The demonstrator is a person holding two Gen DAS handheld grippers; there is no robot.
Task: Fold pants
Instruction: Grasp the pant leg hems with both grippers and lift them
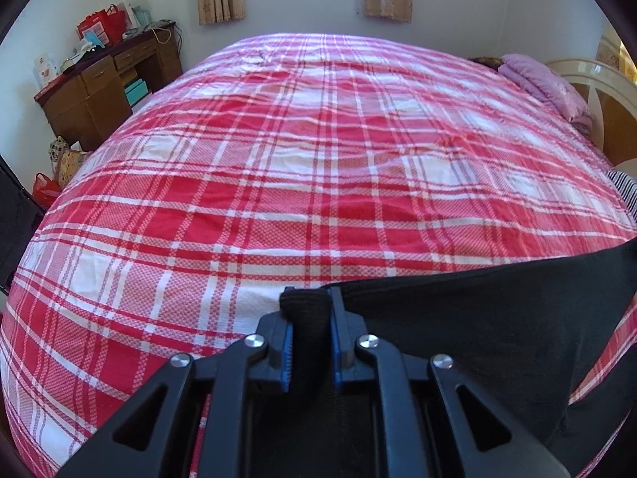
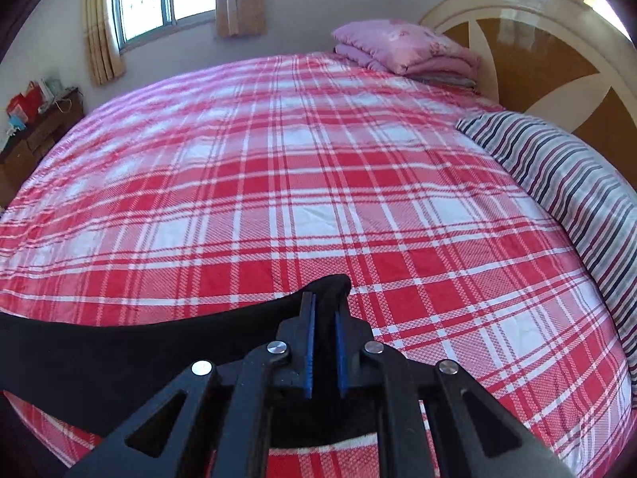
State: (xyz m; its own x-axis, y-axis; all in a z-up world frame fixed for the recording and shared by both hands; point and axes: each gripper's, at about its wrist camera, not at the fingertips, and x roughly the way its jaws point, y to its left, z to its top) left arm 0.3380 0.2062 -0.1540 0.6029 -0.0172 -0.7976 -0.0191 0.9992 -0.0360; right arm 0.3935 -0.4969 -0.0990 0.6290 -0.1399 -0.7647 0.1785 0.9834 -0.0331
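The black pants [image 1: 477, 318] hang stretched between my two grippers above the near edge of the bed. My left gripper [image 1: 310, 298] is shut on one bunched corner of the pants, with the cloth running off to the right. In the right wrist view the pants [image 2: 119, 350] run off to the left. My right gripper [image 2: 324, 306] is shut on the other corner, which pokes out past the blue pads. The part of the pants below the grippers is hidden.
The bed [image 1: 298, 159] has a red and white plaid cover. A striped pillow [image 2: 565, 183] and folded pink bedding [image 2: 406, 47] lie by the headboard [image 2: 557, 59] on the right. A wooden desk [image 1: 107, 87] with clutter stands at the far left wall.
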